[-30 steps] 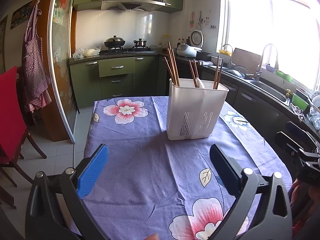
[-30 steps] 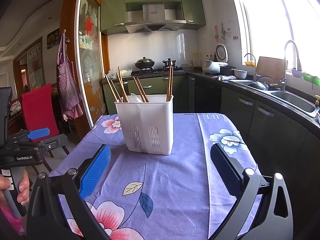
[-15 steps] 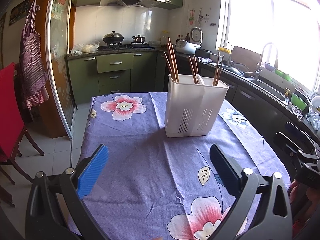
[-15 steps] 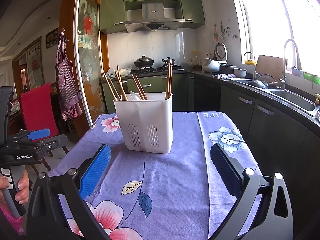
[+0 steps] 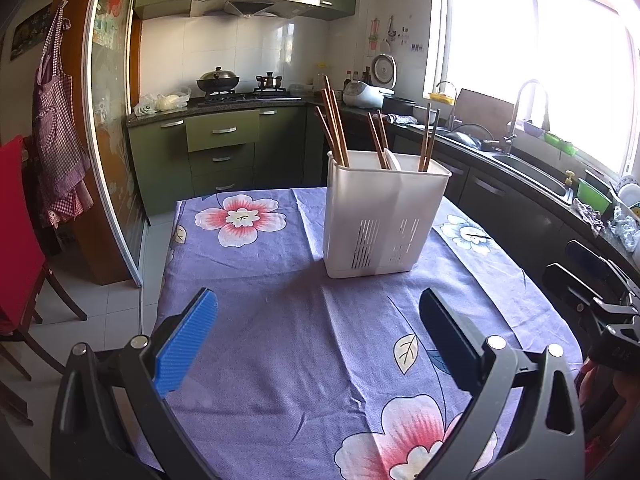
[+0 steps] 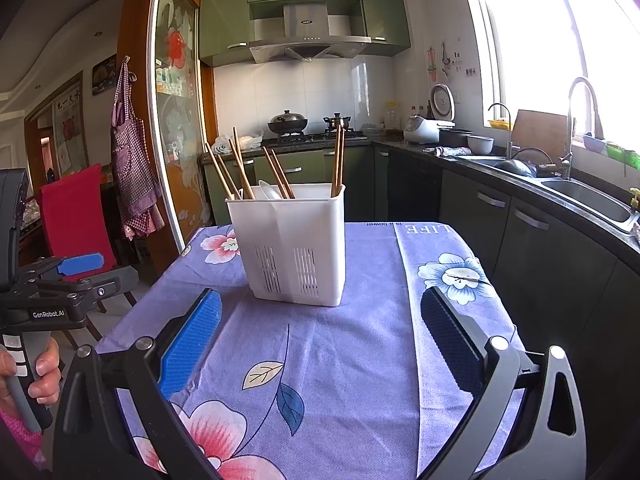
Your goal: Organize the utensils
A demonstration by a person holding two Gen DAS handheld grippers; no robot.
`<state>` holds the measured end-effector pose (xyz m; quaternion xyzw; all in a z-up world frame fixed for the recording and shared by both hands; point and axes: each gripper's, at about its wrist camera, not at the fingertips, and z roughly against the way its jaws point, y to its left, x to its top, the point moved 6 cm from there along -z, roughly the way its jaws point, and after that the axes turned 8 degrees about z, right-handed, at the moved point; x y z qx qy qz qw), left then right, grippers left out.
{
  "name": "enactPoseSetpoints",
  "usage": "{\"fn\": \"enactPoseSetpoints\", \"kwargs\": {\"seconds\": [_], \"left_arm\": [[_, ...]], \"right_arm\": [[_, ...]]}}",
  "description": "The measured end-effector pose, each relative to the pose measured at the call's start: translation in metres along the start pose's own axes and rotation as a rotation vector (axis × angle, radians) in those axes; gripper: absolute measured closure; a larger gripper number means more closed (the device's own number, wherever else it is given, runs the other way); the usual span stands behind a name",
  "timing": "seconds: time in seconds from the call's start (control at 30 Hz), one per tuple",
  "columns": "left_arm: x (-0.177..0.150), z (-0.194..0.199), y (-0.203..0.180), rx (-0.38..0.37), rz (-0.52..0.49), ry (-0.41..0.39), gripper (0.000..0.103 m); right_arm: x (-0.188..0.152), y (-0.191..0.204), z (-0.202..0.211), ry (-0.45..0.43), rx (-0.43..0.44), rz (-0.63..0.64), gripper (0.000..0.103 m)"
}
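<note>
A white plastic utensil holder [image 5: 380, 220] stands on the purple floral tablecloth [image 5: 280, 320]. It holds several brown chopsticks [image 5: 334, 124] and a white spoon [image 5: 392, 160]. It also shows in the right wrist view [image 6: 294, 244], with the chopsticks [image 6: 240, 168] and the spoon [image 6: 270, 190]. My left gripper [image 5: 316, 320] is open and empty, short of the holder. My right gripper [image 6: 320, 320] is open and empty, also short of the holder. The left gripper also shows at the left edge of the right wrist view [image 6: 60, 280].
The table [image 6: 380, 340] stands in a kitchen. A dark counter with a sink [image 6: 580, 196] runs along the right. A red chair [image 5: 16, 240] stands left of the table. Green cabinets and a stove [image 5: 240, 96] are at the back.
Both grippers have stayed open and empty. Both views have drifted slightly, so the holder sits a little higher and further left in each.
</note>
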<state>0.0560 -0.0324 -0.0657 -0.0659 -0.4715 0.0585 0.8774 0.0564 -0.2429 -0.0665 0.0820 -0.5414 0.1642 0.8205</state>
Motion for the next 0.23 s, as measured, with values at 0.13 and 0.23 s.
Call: {"fn": "enactPoseSetpoints", "kwargs": {"seconds": [0.13,0.23], "left_arm": [[0.0002,-0.0021,0.0037,-0.003,0.015,-0.001,0.007],[-0.0011,-0.0075,0.0055,0.001,0.011,0.021,0.007]], "right_arm": [[-0.0003,-0.0011,-0.001,0.002,-0.002,-0.001,0.005],[-0.0005,-0.0018,-0.0025,0.005,-0.002,-0.003,0.005]]}}
